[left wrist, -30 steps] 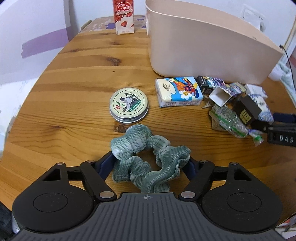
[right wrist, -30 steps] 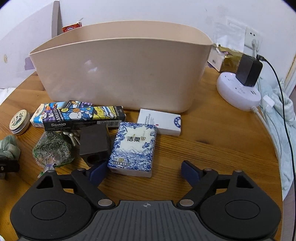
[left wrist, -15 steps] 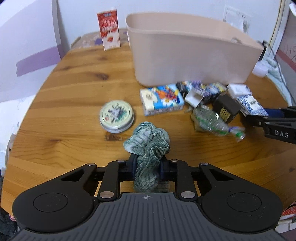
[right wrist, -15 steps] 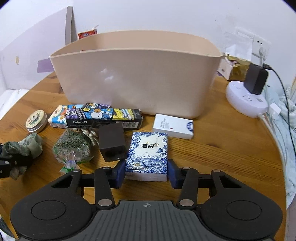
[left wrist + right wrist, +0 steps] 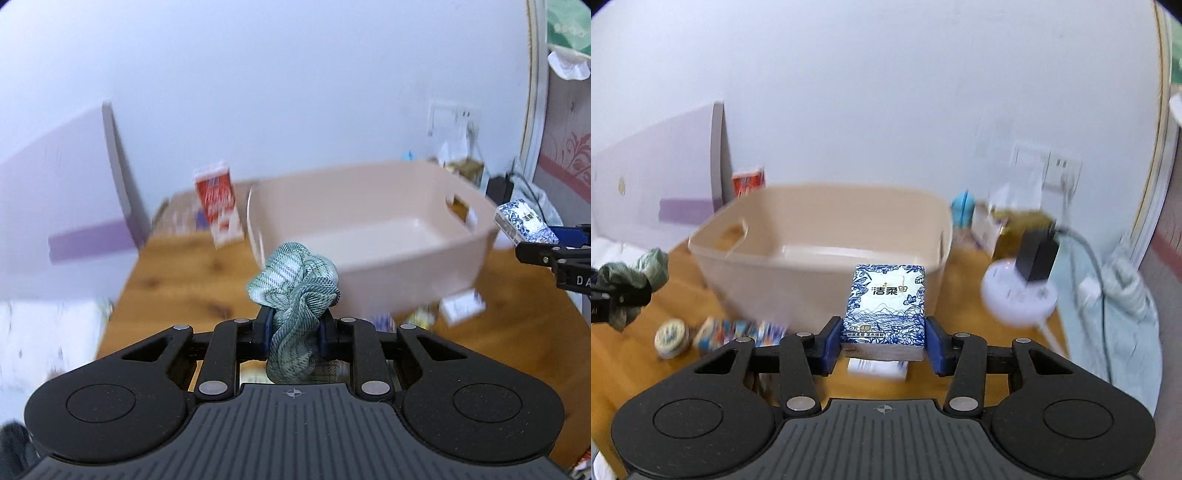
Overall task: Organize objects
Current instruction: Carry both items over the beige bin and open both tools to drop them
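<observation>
My left gripper (image 5: 293, 330) is shut on a green striped scrunchie (image 5: 295, 291) and holds it in the air, left of the beige bin (image 5: 369, 280). My right gripper (image 5: 884, 345) is shut on a blue and white tissue pack (image 5: 886, 295), lifted in front of the bin (image 5: 820, 273). The bin's inside looks bare. The tissue pack (image 5: 522, 221) and the right gripper's fingers (image 5: 543, 253) show at the right edge of the left wrist view. The scrunchie (image 5: 635, 277) shows at the left of the right wrist view.
On the wooden table (image 5: 628, 354) lie a round tin (image 5: 672, 338), a colourful box (image 5: 738, 332) and a white pack (image 5: 877, 369). A red carton (image 5: 218, 206) stands behind the bin. A white power hub with a black charger (image 5: 1023, 288) sits at the right.
Both grippers have lifted their loads off the table and risen to about the bin's rim. The views now look over the rim into the bin.
</observation>
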{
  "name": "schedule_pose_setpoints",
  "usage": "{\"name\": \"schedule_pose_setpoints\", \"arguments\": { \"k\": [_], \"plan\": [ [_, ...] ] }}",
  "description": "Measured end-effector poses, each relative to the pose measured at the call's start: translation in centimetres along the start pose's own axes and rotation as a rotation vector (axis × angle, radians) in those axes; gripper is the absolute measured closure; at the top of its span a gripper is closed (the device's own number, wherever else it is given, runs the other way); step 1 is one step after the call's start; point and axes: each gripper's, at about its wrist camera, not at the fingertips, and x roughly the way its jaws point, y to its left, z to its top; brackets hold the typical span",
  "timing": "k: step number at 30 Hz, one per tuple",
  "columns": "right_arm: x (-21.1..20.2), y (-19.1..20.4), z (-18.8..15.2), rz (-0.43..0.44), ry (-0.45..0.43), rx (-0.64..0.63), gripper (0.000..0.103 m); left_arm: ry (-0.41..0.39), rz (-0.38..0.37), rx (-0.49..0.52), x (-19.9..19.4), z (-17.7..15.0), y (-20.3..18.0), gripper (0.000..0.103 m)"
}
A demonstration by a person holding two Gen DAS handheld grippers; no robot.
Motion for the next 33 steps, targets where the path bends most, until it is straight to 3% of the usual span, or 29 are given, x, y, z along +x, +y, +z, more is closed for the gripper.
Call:
{"name": "schedule_pose_setpoints", "arguments": {
  "k": [4, 9, 13, 24, 28, 33],
  "plan": [
    [0.2, -0.7, 2.2, -0.033, -0.052, -0.013, 0.059, -0.033, -0.001, 0.04, 1.4, 2.7, -1.0, 0.08],
    [0.8, -1.5, 4.7, -0.064, -0.102, -0.015, 0.059, 0.002, 0.017, 0.043, 5.4, 4.5, -1.9, 0.08],
    [2.0, -1.7, 6.6, -0.078, -0.108, -0.04, 0.059, 0.042, -0.015, 0.044, 8.3, 5.4, -2.9, 0.08],
    [8.6, 0.0, 7.3, 0.007, 0.063, -0.07, 0.059, 0.221, -0.043, 0.04, 14.9, 5.4, -4.4, 0.078],
    [10.2, 0.2, 6.9, 0.015, 0.123, -0.072, 0.06, 0.275, -0.062, -0.045, 15.7, 5.5, -3.2, 0.069],
    [10.5, 0.2, 6.5, 0.017, 0.147, -0.051, 0.05, 0.213, -0.042, -0.048, 13.7, 5.6, -3.1, 0.037]
  ]
}}
